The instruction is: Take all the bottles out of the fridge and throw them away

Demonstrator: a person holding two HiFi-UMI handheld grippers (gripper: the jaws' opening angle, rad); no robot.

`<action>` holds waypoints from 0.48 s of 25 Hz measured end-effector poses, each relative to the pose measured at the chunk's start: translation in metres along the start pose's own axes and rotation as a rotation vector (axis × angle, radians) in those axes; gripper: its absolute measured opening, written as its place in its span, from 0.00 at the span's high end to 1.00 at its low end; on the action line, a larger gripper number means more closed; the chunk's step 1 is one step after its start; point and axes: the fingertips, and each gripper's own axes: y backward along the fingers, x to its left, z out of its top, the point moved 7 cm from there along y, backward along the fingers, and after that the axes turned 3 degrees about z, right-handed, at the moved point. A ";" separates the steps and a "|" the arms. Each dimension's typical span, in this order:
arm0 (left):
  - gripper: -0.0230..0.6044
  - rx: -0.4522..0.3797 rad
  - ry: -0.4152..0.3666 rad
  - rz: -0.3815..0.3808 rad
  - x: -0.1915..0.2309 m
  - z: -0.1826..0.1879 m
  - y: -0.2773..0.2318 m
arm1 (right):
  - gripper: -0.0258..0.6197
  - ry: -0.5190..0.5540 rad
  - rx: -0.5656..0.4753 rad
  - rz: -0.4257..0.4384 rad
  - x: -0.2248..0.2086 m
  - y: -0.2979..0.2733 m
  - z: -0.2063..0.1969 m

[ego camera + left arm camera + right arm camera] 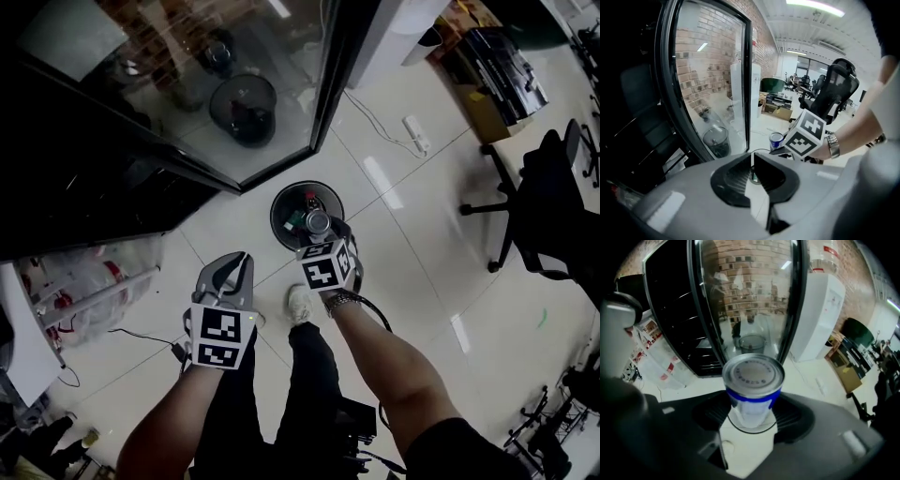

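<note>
Between your right fingers [712, 414] sits a blue and silver can [753, 380], held round its lower body with its flat end toward the camera. The right gripper [322, 234] is closed on it at a fairly wide spread, as the can's width demands. Beyond and below those fingers stands the round black bin [281, 202] on the floor. From the head view the can [317, 222] hangs over the bin's near rim, not over its middle.

So carry the can a little further past your fingertips, until the dark mouth lies all round it, before you let go. Tip the gripper steeply down so that the can falls end first. Open the fingers wide in one move; a half opening may drag the can sideways onto the rim. The thin ring just under the can in the right gripper view may be the bin's rim, but I cannot be sure, so judge the aim from the head view.

Your left gripper [232, 272] hangs beside your leg, off to the left of the right fingers and short of the bin. Its fingers [736, 178] are closed together on nothing. Keep it there, clear of the drop. The fridge's glass door [187, 75] stands beyond the bin, so do not swing wide.
</note>
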 end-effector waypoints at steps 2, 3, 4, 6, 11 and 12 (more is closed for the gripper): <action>0.96 0.006 -0.006 -0.005 -0.005 0.001 -0.004 | 0.54 0.004 0.009 -0.009 -0.007 -0.004 -0.006; 0.96 0.008 -0.008 -0.007 -0.006 0.001 -0.006 | 0.53 0.005 0.005 -0.014 -0.009 -0.004 -0.006; 0.96 0.009 -0.010 -0.008 -0.007 0.002 -0.007 | 0.53 0.004 -0.006 -0.018 -0.011 -0.003 -0.004; 0.96 0.009 -0.015 -0.007 -0.008 0.006 -0.010 | 0.53 0.000 -0.031 -0.019 -0.014 0.000 0.000; 0.96 0.001 -0.021 -0.010 -0.012 0.015 -0.012 | 0.53 -0.015 -0.037 -0.009 -0.018 0.006 -0.002; 0.96 0.000 -0.022 -0.011 -0.013 0.016 -0.012 | 0.53 -0.018 -0.036 -0.007 -0.017 0.007 -0.003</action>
